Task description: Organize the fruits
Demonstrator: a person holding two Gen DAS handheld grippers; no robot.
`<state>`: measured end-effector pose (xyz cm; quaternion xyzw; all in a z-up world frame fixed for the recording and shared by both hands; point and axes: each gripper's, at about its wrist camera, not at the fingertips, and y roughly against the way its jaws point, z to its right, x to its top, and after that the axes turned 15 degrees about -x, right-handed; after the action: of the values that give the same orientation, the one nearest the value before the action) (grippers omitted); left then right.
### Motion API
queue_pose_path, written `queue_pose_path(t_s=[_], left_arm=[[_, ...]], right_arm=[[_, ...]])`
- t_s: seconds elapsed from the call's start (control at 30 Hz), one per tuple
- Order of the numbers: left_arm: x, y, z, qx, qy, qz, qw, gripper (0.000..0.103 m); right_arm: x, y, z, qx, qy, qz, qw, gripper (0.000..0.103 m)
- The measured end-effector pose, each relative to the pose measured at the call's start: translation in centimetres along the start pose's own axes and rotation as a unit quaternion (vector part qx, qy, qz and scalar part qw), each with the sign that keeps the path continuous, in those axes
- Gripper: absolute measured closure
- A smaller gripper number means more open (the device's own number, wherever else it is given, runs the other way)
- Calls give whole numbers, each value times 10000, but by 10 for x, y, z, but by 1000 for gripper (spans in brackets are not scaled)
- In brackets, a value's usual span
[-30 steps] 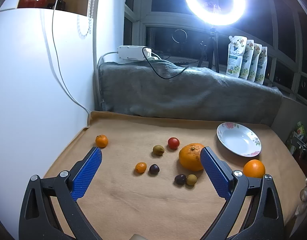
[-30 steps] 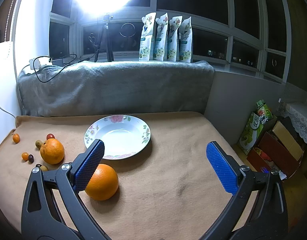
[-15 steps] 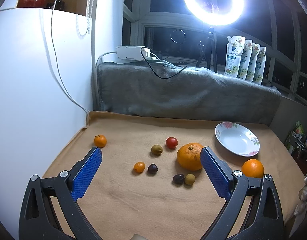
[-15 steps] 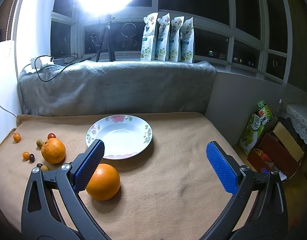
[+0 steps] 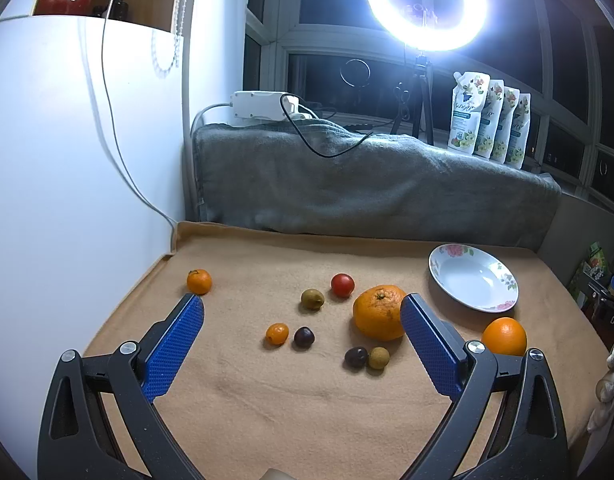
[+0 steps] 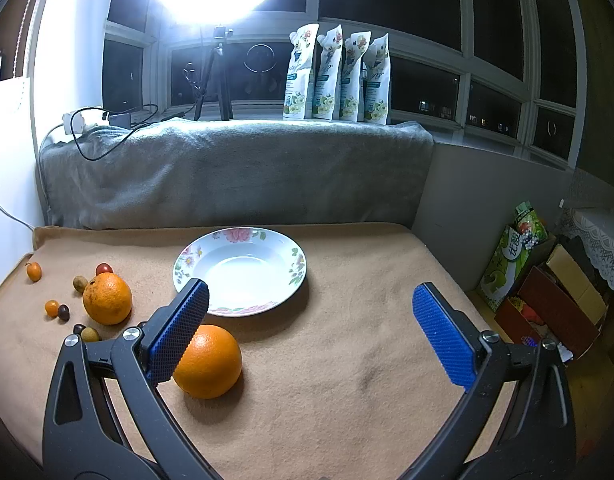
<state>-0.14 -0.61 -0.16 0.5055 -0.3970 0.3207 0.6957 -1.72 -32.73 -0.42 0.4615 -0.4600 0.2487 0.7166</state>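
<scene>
Left hand-held gripper (image 5: pixel 302 334) spread wide, grasping nothing, held above the near part of the tabletop (image 5: pixel 267 408) and aimed toward the back. Between its blue pads: a small orange kumquat (image 5: pixel 277 333), a dark plum (image 5: pixel 304 337), a second dark fruit (image 5: pixel 355 357) touching a tan round fruit (image 5: pixel 378 358). Just behind the right pad, a large mandarin (image 5: pixel 377 312); farther back, a green-brown fruit (image 5: pixel 312 299) and a red tomato (image 5: pixel 342 284). Off by the left edge, apart from the rest, a small tangerine (image 5: pixel 199 281). Bare tan cloth in the near foreground.

Right hand-held gripper (image 6: pixel 309 318) likewise released and empty, level over the right half of the tabletop. Behind its left pad, partly covered, a smooth orange (image 6: pixel 209 362) lying on the cloth. Beyond, a floral plate (image 6: pixel 295 264), holding nothing, apart from the orange. Broad free cloth between and ahead of the pads, out to the right edge, with cardboard boxes (image 6: pixel 563 300) on the floor beyond the drop.

At the back edge, a grey blanket (image 6: pixel 235 176) draped as a wall; above it four pouches (image 6: pixel 337 74) on the sill and a ring light (image 5: pixel 426 2). On the left, a white wall (image 5: pixel 67 160) flush with the tabletop edge.
</scene>
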Motion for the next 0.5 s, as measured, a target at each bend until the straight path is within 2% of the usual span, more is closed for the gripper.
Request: queue_pose_path(t_s=[0.5], left_arm=[[-2,0,0,-8,-6,-8,10000,4]], right_arm=[[-1,-2,-3,10,31,-41,10000,0]])
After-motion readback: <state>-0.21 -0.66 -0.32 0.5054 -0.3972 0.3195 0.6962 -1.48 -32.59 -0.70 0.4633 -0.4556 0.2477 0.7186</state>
